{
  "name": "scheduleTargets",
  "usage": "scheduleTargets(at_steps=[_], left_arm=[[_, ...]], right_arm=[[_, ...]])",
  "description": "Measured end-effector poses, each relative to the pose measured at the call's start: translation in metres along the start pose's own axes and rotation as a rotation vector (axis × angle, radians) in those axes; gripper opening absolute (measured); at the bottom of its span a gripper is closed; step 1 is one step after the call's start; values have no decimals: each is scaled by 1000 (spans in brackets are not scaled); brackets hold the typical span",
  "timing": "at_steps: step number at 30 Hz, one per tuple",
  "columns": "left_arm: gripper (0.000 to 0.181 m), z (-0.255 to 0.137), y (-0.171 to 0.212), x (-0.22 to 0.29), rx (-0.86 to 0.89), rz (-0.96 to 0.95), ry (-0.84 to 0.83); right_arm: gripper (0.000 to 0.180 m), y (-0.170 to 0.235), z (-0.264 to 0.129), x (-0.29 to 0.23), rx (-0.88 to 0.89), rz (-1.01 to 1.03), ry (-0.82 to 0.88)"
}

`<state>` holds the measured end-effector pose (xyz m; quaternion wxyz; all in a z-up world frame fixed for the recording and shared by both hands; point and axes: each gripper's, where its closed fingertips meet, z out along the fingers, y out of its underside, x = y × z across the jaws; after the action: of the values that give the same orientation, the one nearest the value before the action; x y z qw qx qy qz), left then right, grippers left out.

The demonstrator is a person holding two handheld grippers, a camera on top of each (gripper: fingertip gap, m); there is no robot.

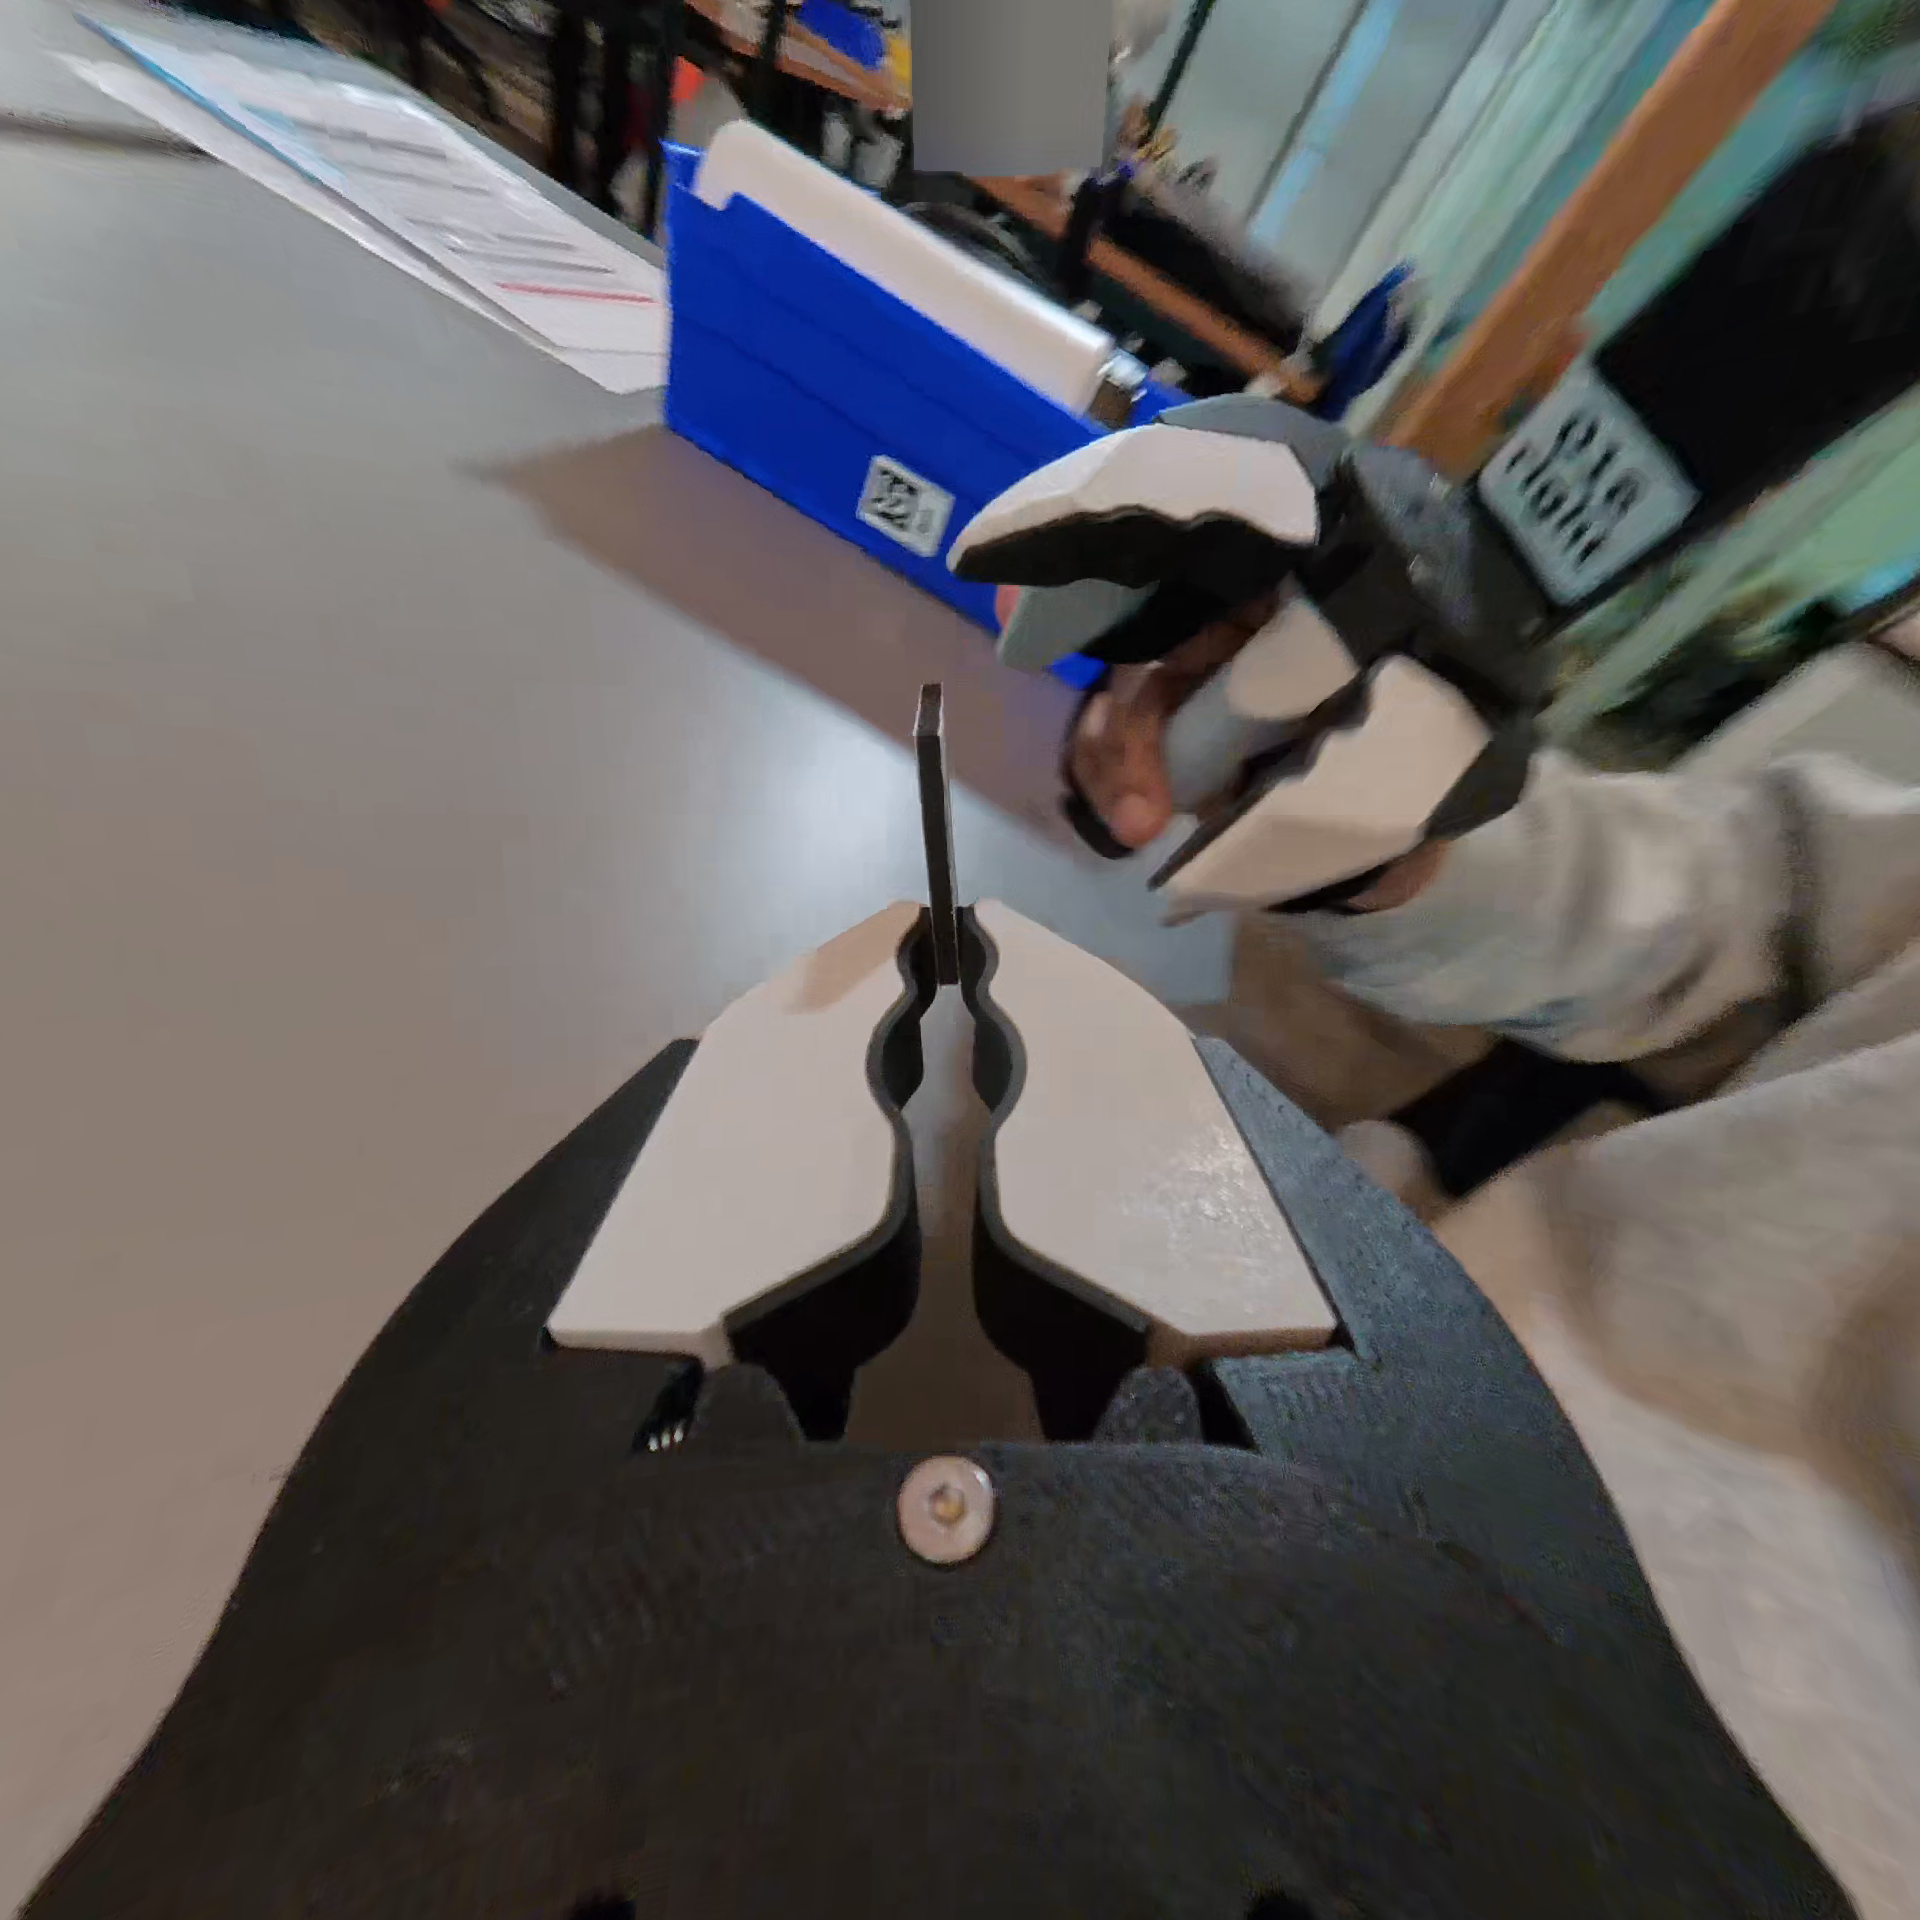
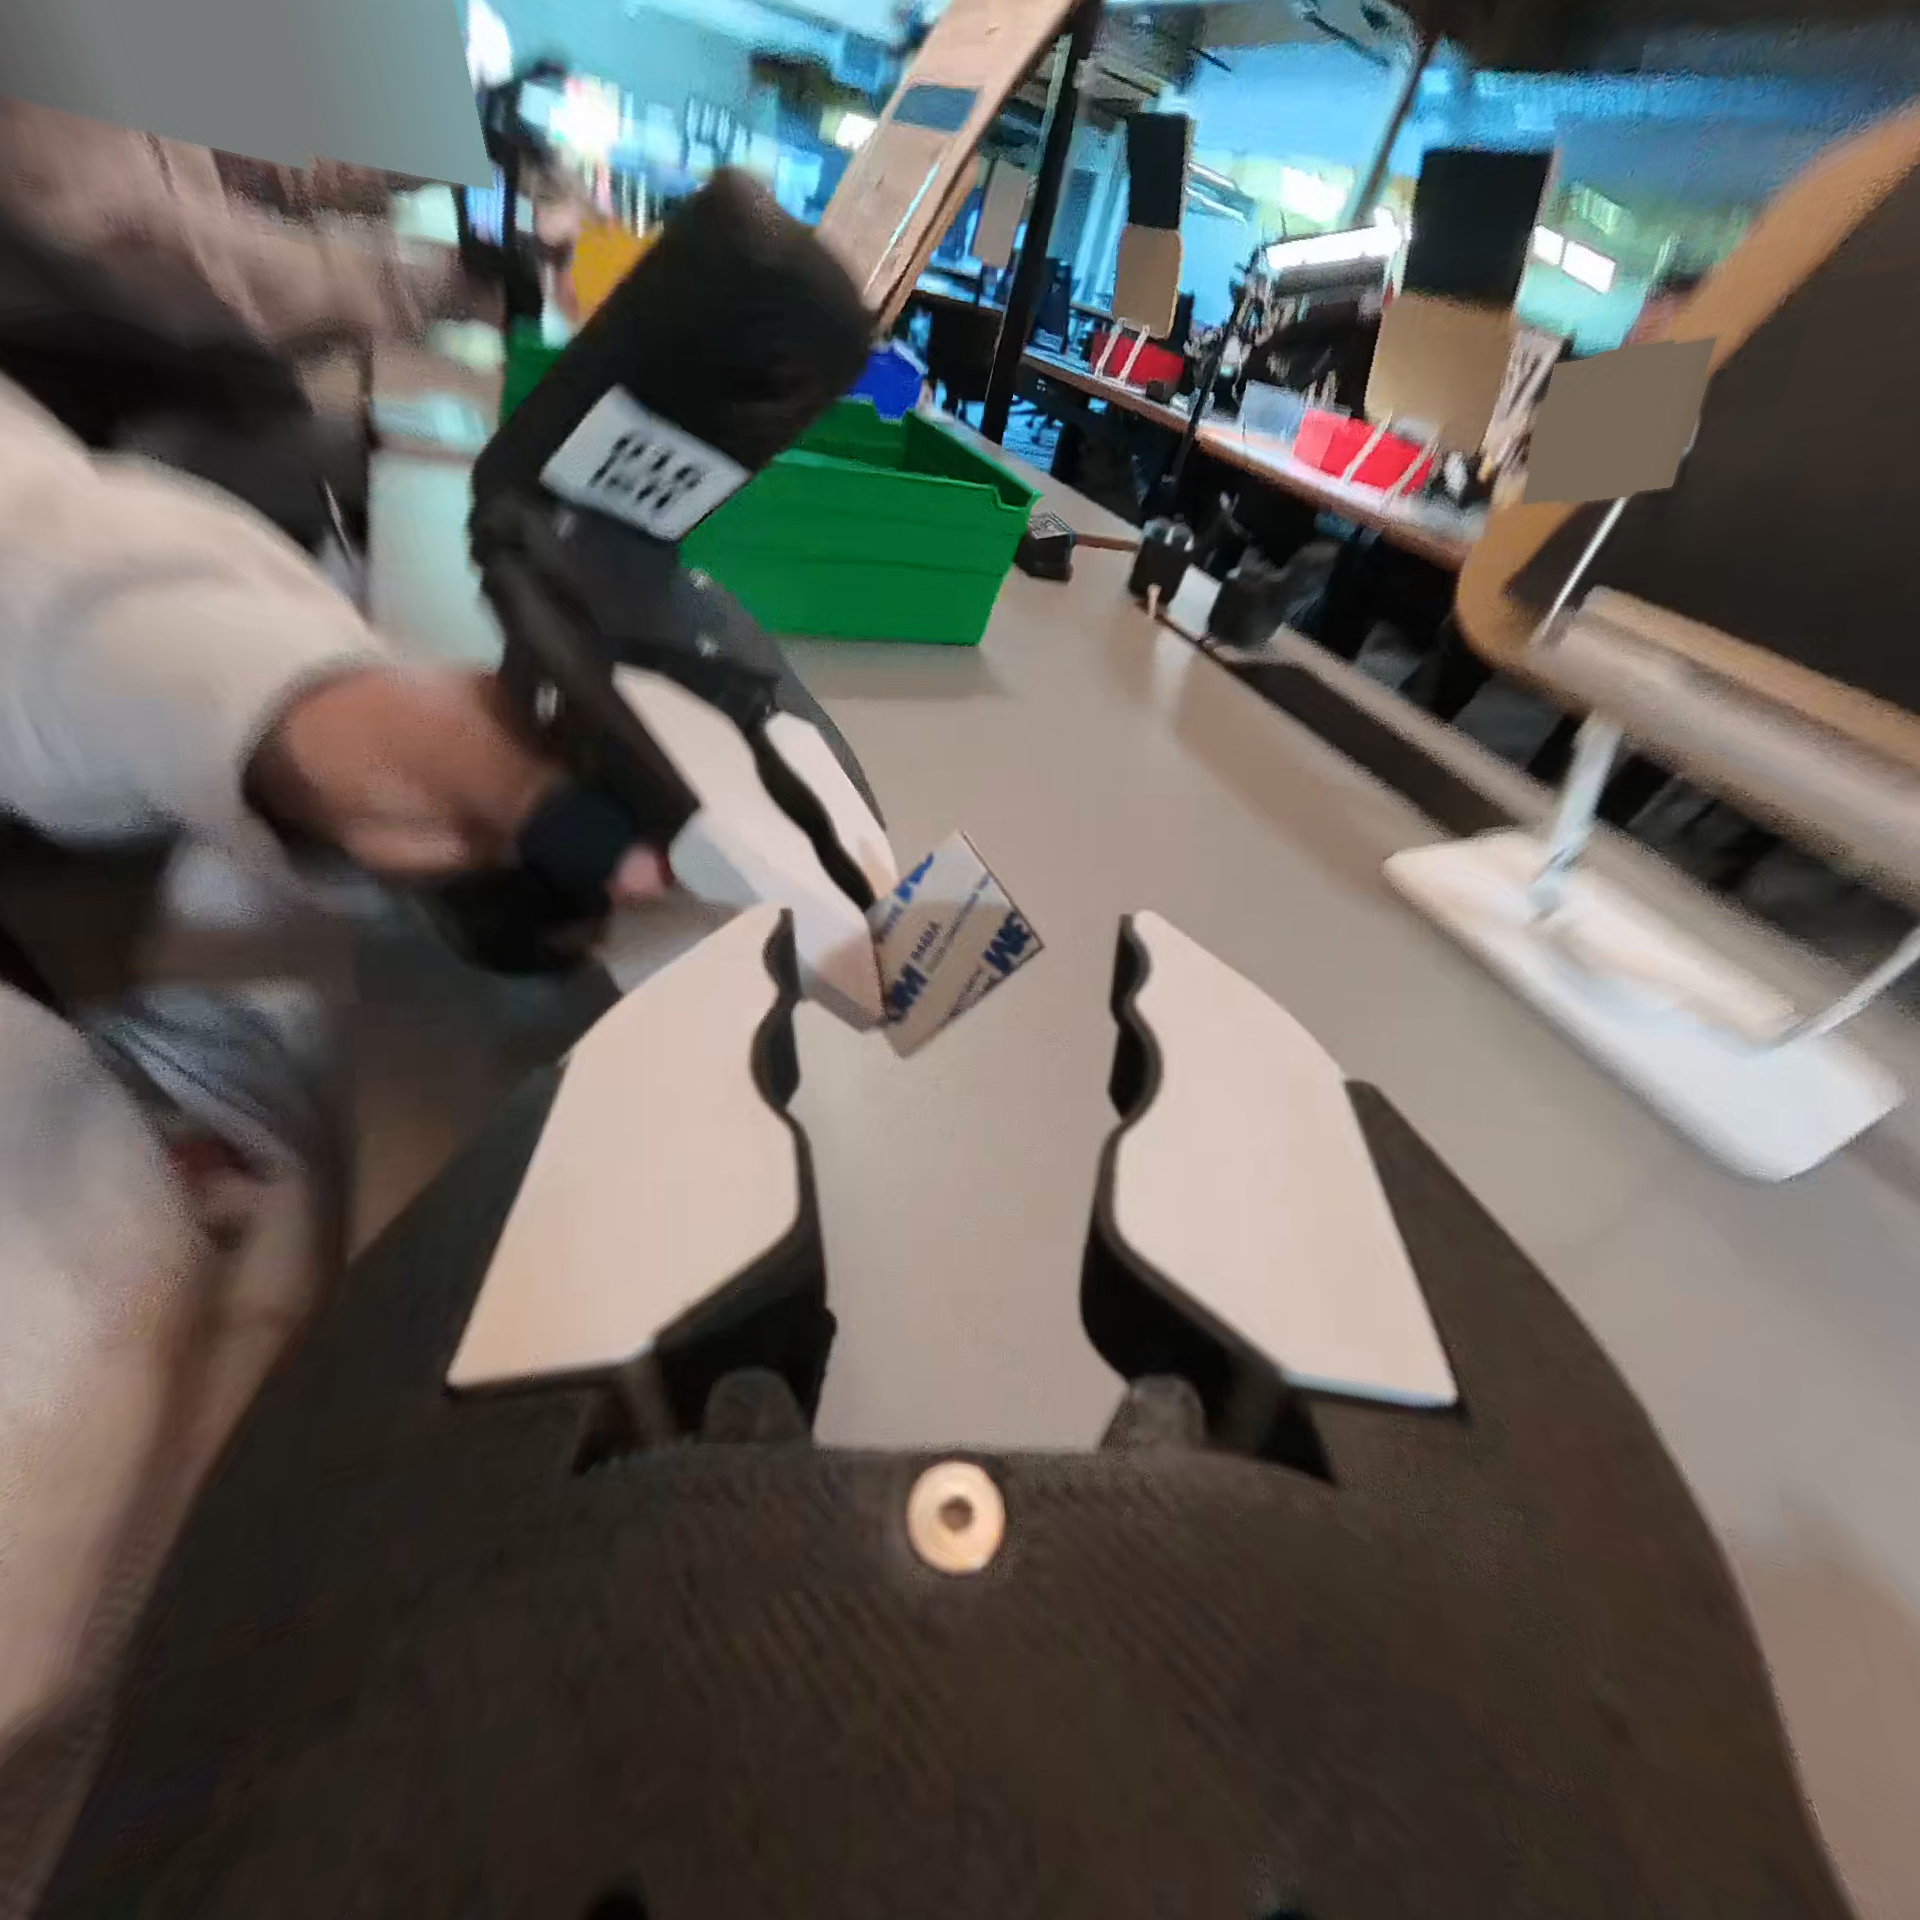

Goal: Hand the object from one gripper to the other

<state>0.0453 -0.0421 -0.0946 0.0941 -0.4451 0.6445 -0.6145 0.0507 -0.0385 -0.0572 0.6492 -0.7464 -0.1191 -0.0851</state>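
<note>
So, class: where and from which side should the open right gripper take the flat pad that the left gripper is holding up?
Probably by its free half, clear of the left gripper. The flat pad is thin, so the right gripper should straddle its edge and close on the two broad faces.

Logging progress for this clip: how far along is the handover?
Done: the left gripper is shut on the flat square pad, lifted off the table. In hand: the right gripper is open, near the pad. Left: closing on it, then the left releasing.
</note>
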Motion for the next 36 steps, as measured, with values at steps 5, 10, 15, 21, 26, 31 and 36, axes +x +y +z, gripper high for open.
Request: scheduleTargets(at_steps=[5, 10, 15, 21, 26, 31, 36], left_arm=[[3, -1, -1, 12, 25, -296, 236], [3, -4, -4, 29, 20, -355, 386], [3, -4, 0, 39, -25, -323, 446], [3, -4, 9, 57, -99, -351, 567], [3, -8, 7, 70, -101, -421, 691], [4, -11, 4, 76, -91, -455, 747], [4, -11, 4, 75, -87, -478, 755]], right_arm=[[65, 2, 1, -24, -5, -441, -45], [74, 9, 5, -34, -22, -451, -98], [81, 9, -2, -28, 11, -336, -137], [79, 5, -8, -39, 58, -255, -244], [72, -5, -11, -48, 102, -239, -277], [57, -9, -15, -50, 119, -243, -293], [49, -8, -14, -51, 106, -264, -289]])
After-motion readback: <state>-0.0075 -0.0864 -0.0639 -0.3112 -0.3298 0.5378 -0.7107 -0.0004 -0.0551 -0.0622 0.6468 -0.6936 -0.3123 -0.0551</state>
